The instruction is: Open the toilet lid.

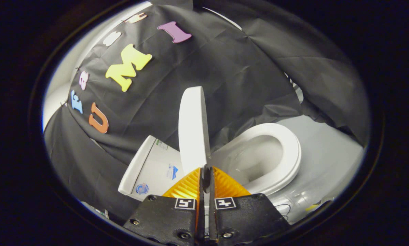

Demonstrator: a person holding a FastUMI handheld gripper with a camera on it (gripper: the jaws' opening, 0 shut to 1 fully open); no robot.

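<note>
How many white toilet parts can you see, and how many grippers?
White toilet parts: 3, the raised lid, the seat and the tank.
Grippers: 1, the gripper, its fingers nearly closed at the lid's edge.
Total: 4.

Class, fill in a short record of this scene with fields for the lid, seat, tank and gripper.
lid: white plastic toilet lid, raised upright, standing edge-on just ahead of the fingers
seat: white oval toilet seat, down on the bowl, beyond the fingers
tank: white toilet tank, beside the lid
gripper: gripper, fingers close together at the lid's lower edge; grip uncertain
</note>
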